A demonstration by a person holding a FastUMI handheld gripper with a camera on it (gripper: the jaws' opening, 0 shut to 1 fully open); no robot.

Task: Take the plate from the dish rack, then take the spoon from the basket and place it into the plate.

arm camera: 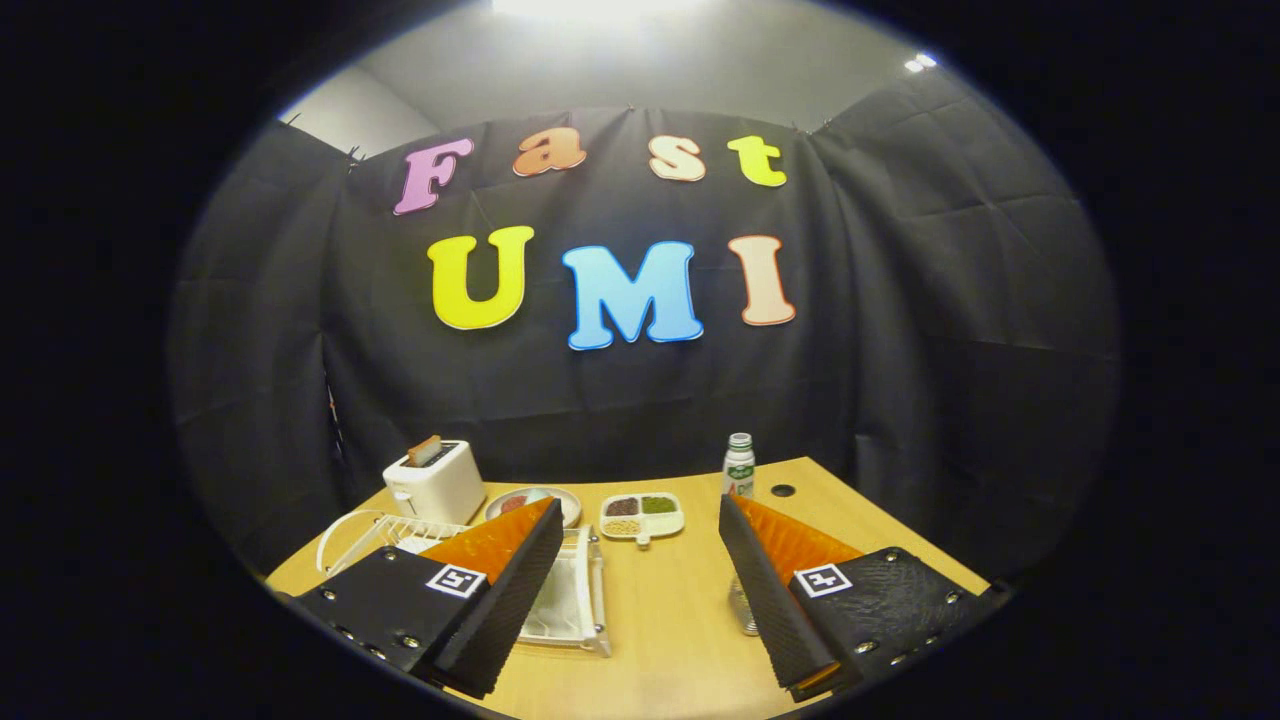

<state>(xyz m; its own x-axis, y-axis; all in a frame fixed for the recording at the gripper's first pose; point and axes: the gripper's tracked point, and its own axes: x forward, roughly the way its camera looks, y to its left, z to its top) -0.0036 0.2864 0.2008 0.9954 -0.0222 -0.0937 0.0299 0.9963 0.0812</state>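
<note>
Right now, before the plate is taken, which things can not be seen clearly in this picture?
- Dish rack: partly hidden behind the left finger of the open hand-held gripper; whether a plate stands in it cannot be told.
- Basket and spoon: a small metallic thing peeks from behind the right finger; too covered to identify.
- Round plate beyond the rack: partly covered by the left fingertip.
- Sectioned tray: contents too small to name.

Cloth-walled booth, mock kitchen: toaster, dish rack, wooden table.
</note>
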